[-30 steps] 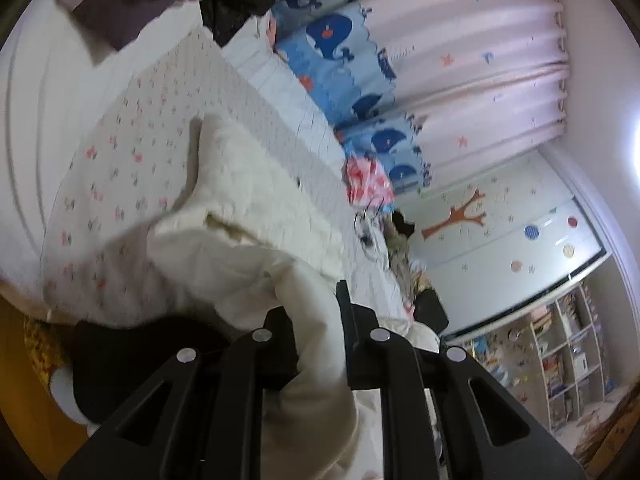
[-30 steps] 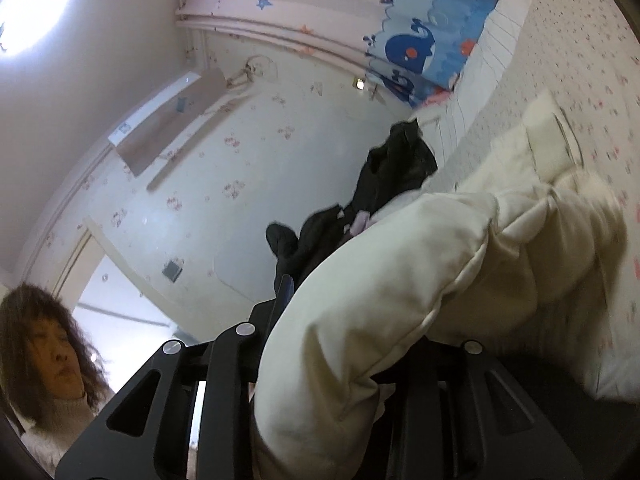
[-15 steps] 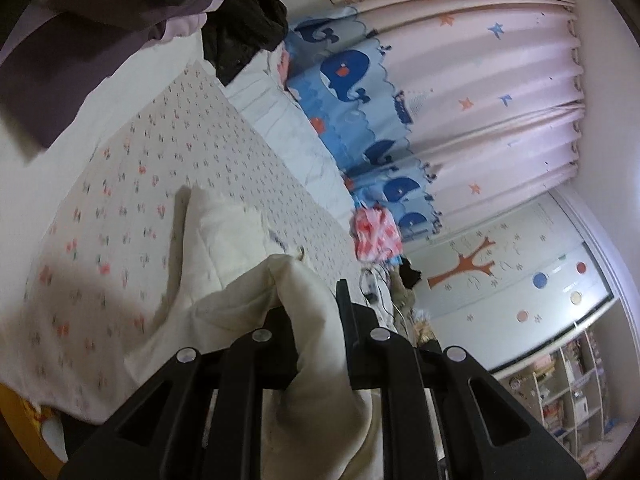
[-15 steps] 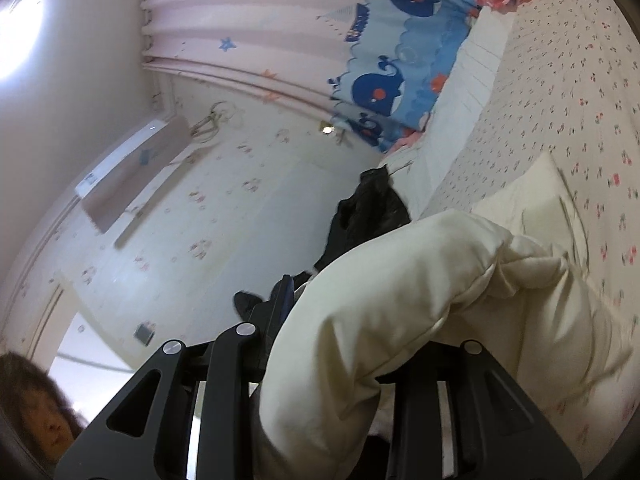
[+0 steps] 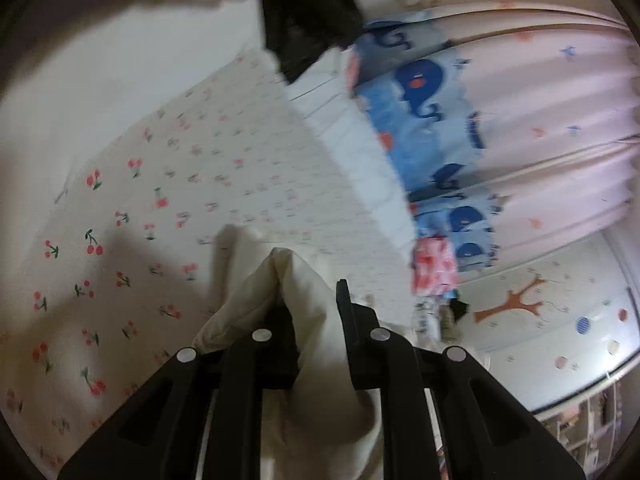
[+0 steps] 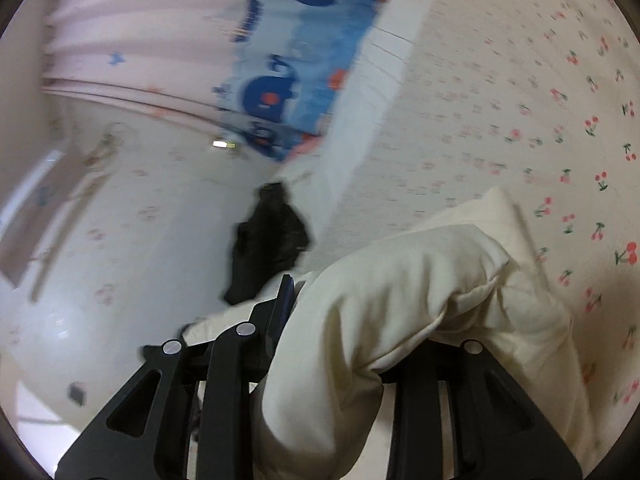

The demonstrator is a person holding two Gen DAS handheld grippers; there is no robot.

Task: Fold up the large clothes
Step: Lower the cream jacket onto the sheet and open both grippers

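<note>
The cream garment [image 5: 312, 320] is pinched in both grippers — the left gripper [image 5: 310, 312] clamps a bunched fold, the right gripper [image 6: 352, 320] grips a thick roll of it [image 6: 400, 300]. It is held above the cherry-print bedsheet [image 5: 160, 184] — a dark clothes pile [image 5: 308, 12] lies beyond, near the whale curtain [image 5: 432, 112].

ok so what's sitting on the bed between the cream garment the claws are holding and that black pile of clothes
Nothing: in the left wrist view, only bare cherry-print bedsheet stretches between the cream garment and the black clothes.
</note>
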